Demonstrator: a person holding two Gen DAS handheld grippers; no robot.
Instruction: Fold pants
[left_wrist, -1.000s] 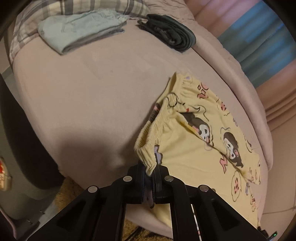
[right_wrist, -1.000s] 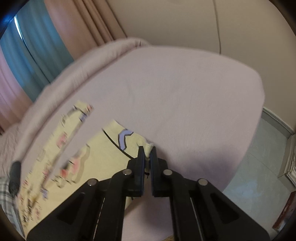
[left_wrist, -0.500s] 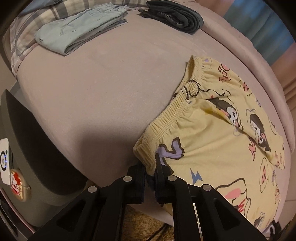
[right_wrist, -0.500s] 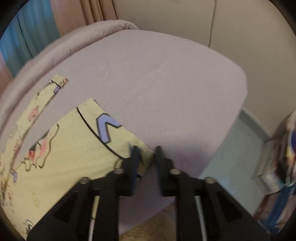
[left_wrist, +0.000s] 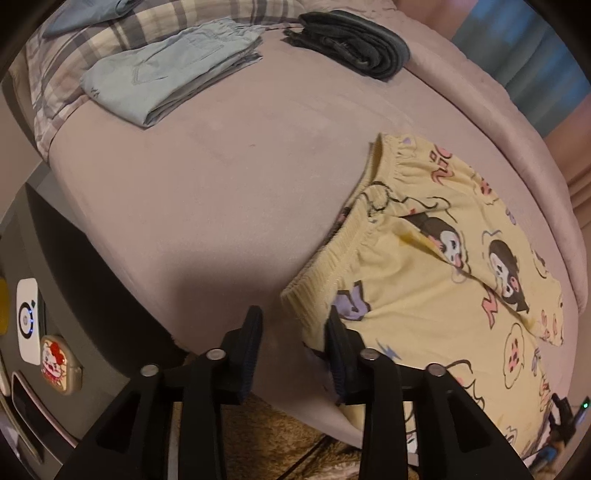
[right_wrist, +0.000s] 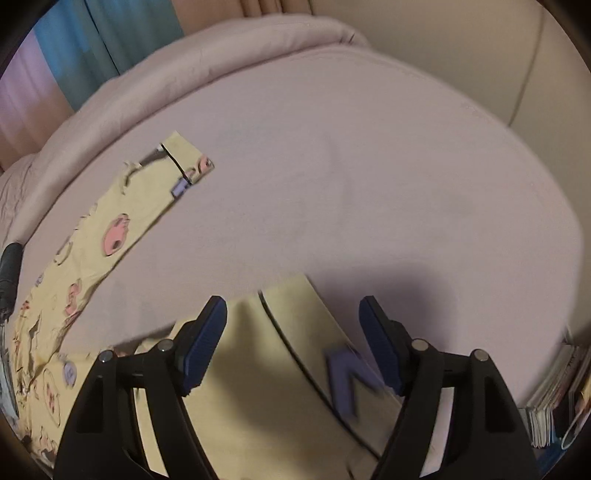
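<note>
The yellow pants lie spread flat on the bed, waistband toward 10 o'clock, with no fold visible (all folding appears left). The left gripper and right gripper are both opening, gripping nothing; the right stands wider.

Pants on bed; folded clothes behind.
</note>
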